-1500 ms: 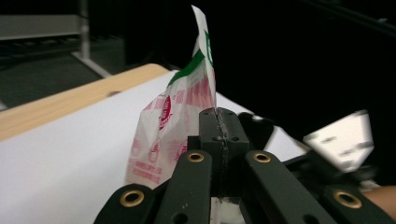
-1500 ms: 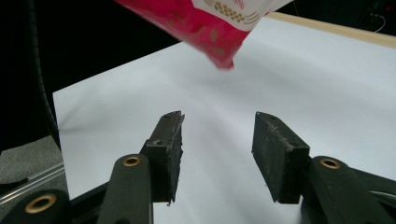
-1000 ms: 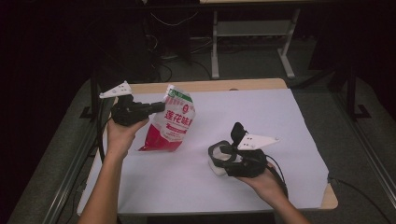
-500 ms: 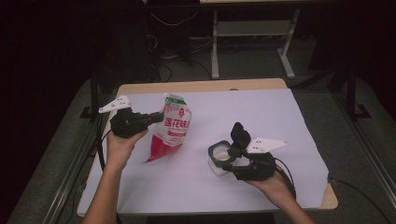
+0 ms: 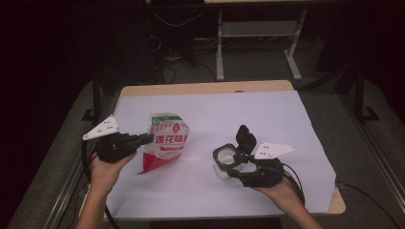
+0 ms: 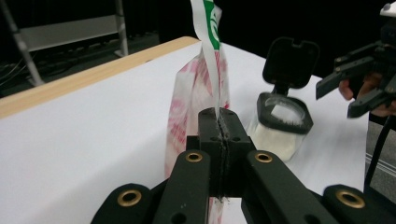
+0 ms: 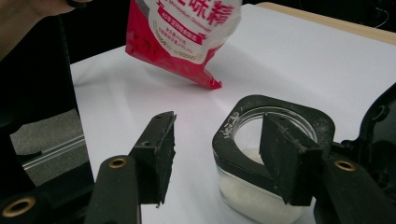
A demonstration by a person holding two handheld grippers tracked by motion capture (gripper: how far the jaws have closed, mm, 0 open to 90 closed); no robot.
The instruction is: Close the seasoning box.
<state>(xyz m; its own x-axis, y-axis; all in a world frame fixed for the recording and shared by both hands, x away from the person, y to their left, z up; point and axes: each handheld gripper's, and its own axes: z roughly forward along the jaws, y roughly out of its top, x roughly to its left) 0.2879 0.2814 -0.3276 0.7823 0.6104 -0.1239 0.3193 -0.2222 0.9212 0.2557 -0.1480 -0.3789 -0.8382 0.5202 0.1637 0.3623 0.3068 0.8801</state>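
High view: red-white pouch (image 5: 166, 145) pinched at its edge by left gripper (image 5: 143, 139), long axis tilted, top far, bottom corner near-left; right gripper (image 5: 235, 163) released beside jar (image 5: 224, 161)

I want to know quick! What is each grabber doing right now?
Left gripper: shut on the edge of the red and white bag.
Right gripper: open, jaws beside the jar, one jaw over its rim, not squeezing.
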